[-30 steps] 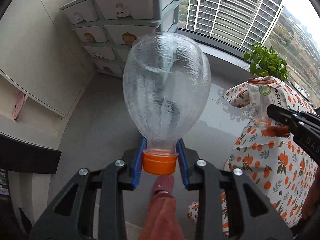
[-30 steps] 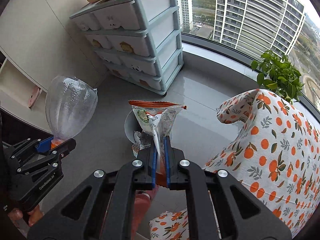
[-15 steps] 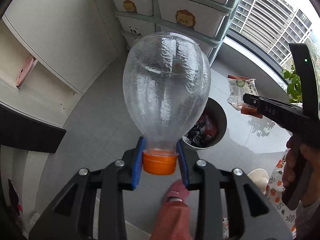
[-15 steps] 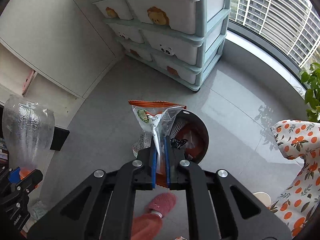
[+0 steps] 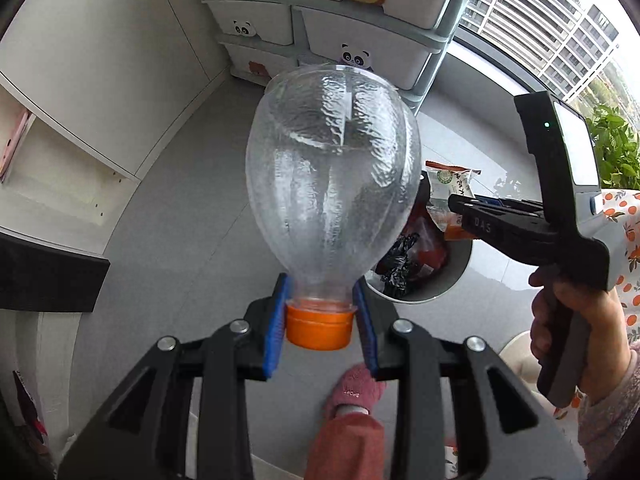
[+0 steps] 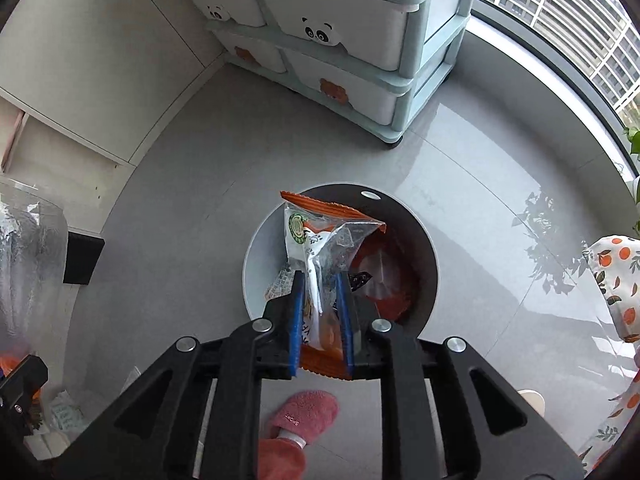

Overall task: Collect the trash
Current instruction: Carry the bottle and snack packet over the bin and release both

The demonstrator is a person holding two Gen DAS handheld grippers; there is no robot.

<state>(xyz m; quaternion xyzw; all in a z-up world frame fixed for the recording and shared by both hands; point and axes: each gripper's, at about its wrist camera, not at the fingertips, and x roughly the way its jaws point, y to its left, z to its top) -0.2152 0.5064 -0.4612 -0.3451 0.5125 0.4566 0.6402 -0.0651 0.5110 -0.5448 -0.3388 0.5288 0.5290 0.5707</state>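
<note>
Your right gripper point(image 6: 320, 312) points down over the round trash bin point(image 6: 256, 280) on the grey floor, its blue pads narrowly apart with the snack wrapper point(image 6: 320, 240) between them, the wrapper's top hanging above the bin's open mouth. Your right hand point(image 5: 576, 320) wraps the handle. Your left gripper point(image 5: 320, 320) is held up beside the bin's left rim, pads closed on the orange cap of the clear plastic bottle point(image 5: 332, 176), base pointing away from you.

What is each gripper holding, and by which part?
The left gripper holds a clear plastic bottle by its orange-capped neck; the right gripper holds a snack wrapper near its lower end.
</note>
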